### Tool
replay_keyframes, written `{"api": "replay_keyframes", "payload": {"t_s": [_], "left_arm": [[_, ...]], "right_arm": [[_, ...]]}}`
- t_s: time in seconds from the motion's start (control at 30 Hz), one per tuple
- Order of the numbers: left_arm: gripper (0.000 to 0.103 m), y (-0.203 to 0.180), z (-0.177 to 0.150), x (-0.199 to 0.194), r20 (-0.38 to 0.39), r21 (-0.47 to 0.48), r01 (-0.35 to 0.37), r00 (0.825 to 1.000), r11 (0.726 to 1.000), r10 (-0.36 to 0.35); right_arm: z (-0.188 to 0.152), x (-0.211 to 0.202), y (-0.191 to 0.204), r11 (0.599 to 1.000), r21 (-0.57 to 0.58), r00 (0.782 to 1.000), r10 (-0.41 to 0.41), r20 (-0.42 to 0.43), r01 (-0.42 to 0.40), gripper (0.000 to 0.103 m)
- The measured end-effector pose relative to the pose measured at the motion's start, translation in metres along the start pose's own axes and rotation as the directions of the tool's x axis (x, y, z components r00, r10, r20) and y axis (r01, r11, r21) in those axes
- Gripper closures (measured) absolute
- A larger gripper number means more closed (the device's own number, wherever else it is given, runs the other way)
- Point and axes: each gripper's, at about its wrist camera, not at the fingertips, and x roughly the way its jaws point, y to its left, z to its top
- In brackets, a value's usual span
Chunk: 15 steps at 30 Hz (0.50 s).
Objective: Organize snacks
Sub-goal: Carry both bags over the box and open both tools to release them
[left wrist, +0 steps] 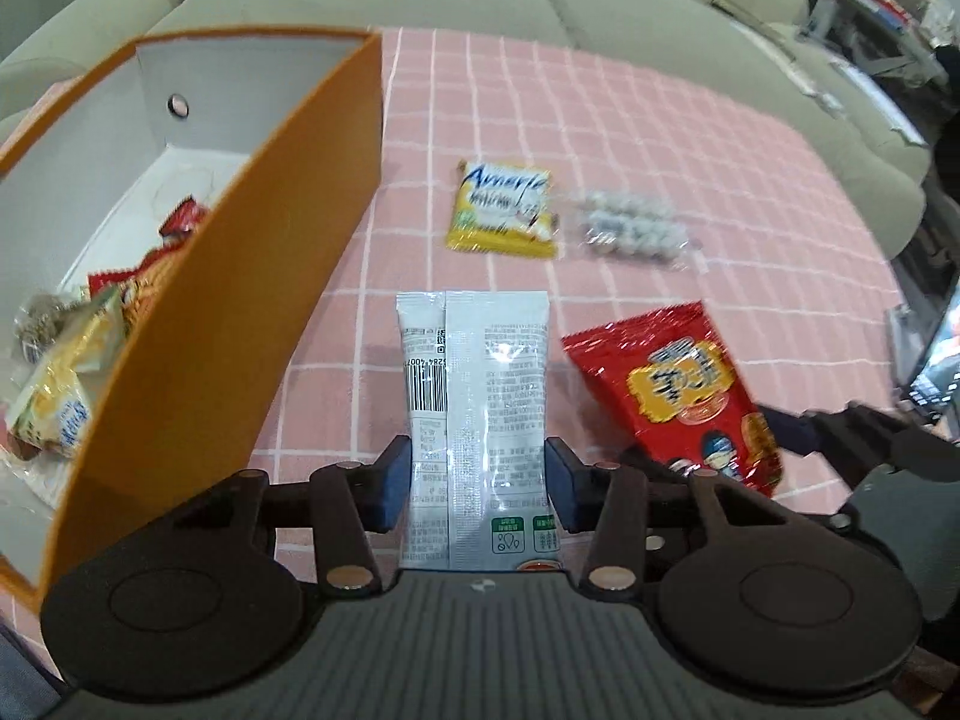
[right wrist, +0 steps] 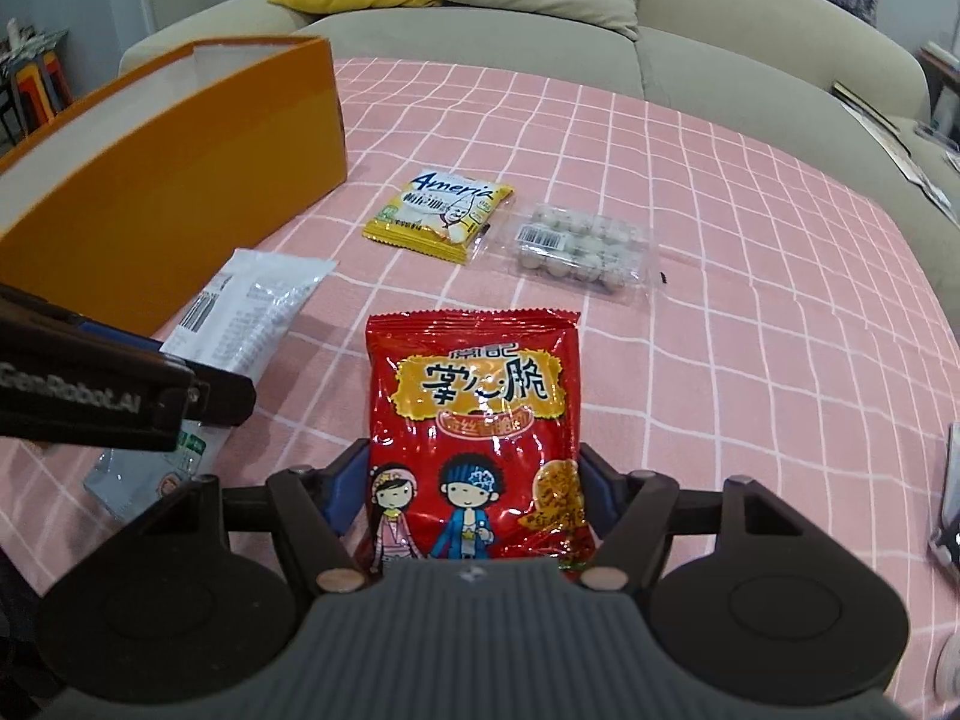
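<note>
Open pink cloth (right wrist: 720, 192) rightward past the yellow packet (right wrist: 441, 216) (orange box (right wrist: 180, 180) wall blocking left)

The yellow-and-white foil snack packet (right wrist: 441, 214) reads "Ameria" in blue script. The black arm of the left gripper (right wrist: 207, 387) carries "GenRobot.AI" in grey letters. The glossy red snack bag (right wrist: 477, 414) bears large Chinese characters on a yellow panel.

White packet (left wrist: 477, 420), red packet (right wrist: 474, 438), seemingly lifted beside orange box (left wrist: 198, 324)
</note>
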Motion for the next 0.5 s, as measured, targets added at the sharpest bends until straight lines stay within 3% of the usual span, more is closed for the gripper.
{"api": "replay_keyframes", "payload": {"t_s": [0.3,0.5], "left_arm": [[0.05,0.011,0.008,-0.057,0.12,-0.033,0.054,0.992,0.998,-0.049],[0.05,0.041,0.018,-0.09,0.177,-0.107,0.066,0.983,0.992,-0.047]], "right_arm": [[0.012,-0.034,0.011,1.0,0.003,0.999,0.023,0.043,-0.023,0.036],[0.036,-0.055,0.032,0.997,-0.047,0.993,0.067,0.097,-0.062,0.036]]}}
